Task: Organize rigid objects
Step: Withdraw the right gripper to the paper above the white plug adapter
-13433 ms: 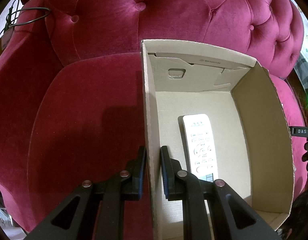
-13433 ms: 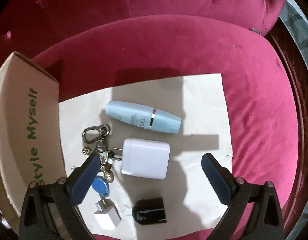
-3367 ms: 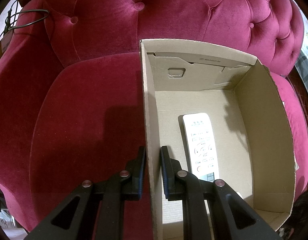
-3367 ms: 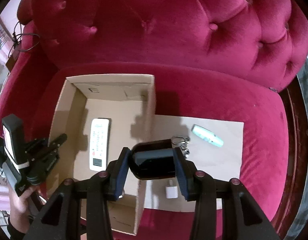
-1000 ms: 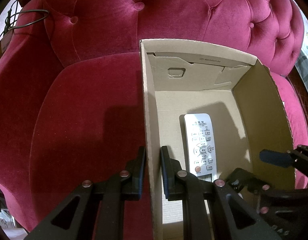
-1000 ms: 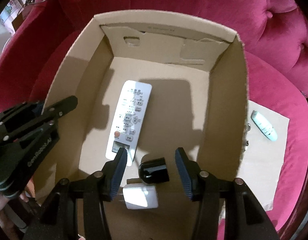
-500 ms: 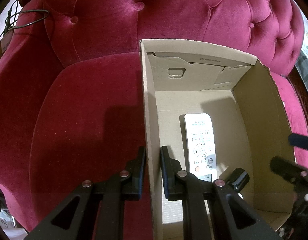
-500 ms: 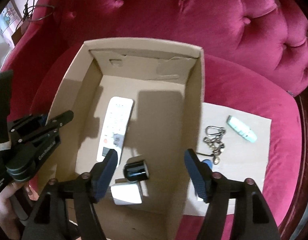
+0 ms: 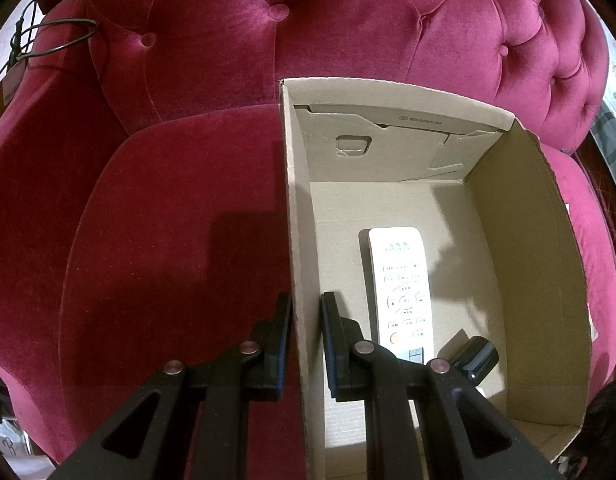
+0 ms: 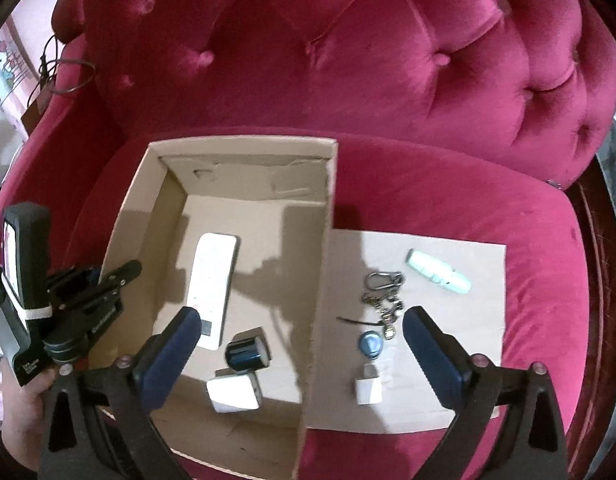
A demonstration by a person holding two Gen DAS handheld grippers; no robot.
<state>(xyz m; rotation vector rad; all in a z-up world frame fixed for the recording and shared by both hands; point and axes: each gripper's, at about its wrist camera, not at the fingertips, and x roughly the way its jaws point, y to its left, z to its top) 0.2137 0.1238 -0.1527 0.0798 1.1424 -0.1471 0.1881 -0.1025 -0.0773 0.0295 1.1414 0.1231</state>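
An open cardboard box [image 10: 328,216] sits on the red sofa seat. Inside lie a white remote [image 10: 212,280], a black cylinder [image 10: 246,350] and a white charger block [image 10: 234,394]. My left gripper [image 9: 306,336] is shut on the box's left wall [image 9: 298,240]; the remote [image 9: 402,292] and black cylinder [image 9: 476,356] show beyond it. My right gripper [image 10: 298,342] hangs high above the box's right wall, its jaws opening wide with nothing between them. On the cardboard sheet [image 10: 468,360] to the right lie a key bunch [image 10: 382,300], a pale blue tube [image 10: 438,270] and a small white plug [image 10: 368,390].
The tufted sofa back [image 10: 348,60] rises behind the box. A cable [image 9: 48,40] loops over the left armrest. A person's hand [image 10: 24,412] holds the left gripper at the lower left of the right wrist view.
My right gripper has let go of the black cylinder, opened wide and lifted up and rightward out of the box. The left gripper has kept its grip on the wall.
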